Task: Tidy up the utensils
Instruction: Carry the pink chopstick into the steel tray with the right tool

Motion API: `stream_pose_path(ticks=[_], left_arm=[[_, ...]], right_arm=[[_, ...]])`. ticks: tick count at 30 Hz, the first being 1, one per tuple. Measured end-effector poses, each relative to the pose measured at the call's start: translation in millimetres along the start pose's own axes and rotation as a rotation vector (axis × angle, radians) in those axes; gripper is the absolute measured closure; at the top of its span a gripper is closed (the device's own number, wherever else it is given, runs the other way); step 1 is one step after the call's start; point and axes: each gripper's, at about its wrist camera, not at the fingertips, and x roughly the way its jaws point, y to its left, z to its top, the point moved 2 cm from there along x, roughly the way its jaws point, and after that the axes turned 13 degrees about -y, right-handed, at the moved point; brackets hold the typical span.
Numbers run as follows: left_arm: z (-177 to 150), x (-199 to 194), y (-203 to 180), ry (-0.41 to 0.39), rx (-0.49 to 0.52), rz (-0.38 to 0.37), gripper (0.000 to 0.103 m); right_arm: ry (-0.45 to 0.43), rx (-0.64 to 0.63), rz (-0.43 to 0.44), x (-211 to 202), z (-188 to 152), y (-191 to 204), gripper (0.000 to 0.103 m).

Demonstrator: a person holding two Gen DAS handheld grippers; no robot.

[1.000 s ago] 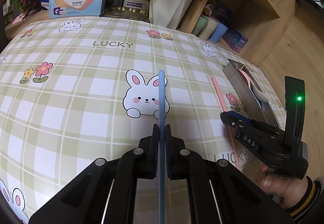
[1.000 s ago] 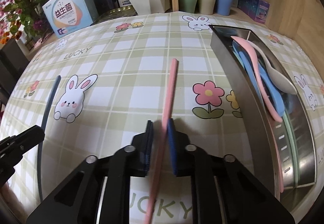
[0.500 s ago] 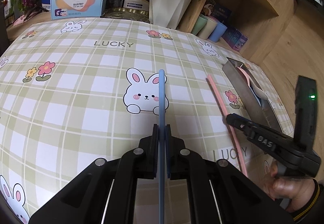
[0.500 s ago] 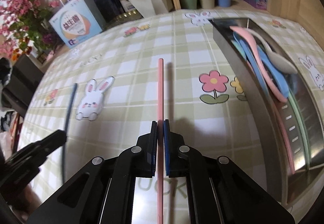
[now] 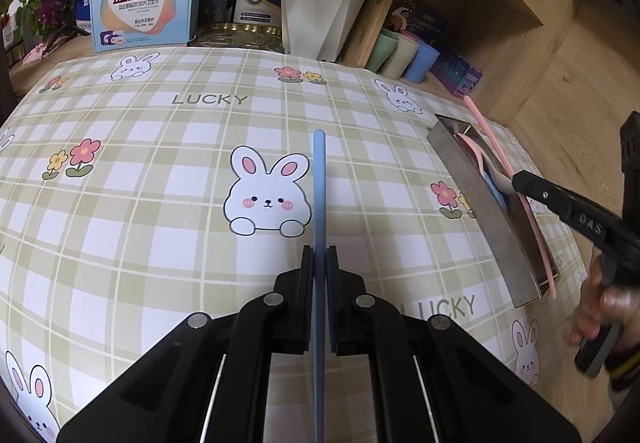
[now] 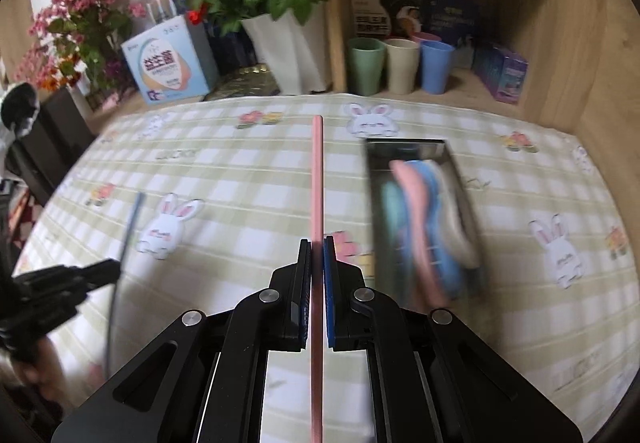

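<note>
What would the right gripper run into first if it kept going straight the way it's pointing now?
Probably the checked tablecloth. The right gripper, shut on the pink chopstick, points down at bare cloth left of the metal tray. The chopstick's tip would likely touch first; depth is unclear.

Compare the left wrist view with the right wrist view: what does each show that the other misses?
Left wrist only: the left claw shut on the blue chopstick, and two "LUCKY" prints readable on the tablecloth. Right wrist only: the right claw shut on the pink chopstick, the pink blossom branches, and straight into the metal tray. Both: tray with spoons, white vase of roses, three cups, and each other's claw.
</note>
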Motion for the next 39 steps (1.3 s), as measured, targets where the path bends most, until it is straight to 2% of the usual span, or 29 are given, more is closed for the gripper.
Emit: stream_pose_path(ticks=[6, 15, 31, 39], left_arm=[[2, -1, -7, 0.003, 0.009, -0.01, 0.097], [4, -4, -8, -0.002, -0.002, -0.026, 0.097], [5, -8, -13, -0.001, 0.004, -0.031, 0.097], [7, -11, -13, -0.008, 0.004, -0.026, 0.097]], right_arm=[[0.072, 0.026, -0.03, 16, -5, -35, 0.097], [0.141, 0.075, -0.041, 30, -25, -47, 0.097], [0.149, 0.177, -0.084, 34, -33, -55, 0.097], [0.149, 0.149, -0.103, 30, -34, -54, 0.095]])
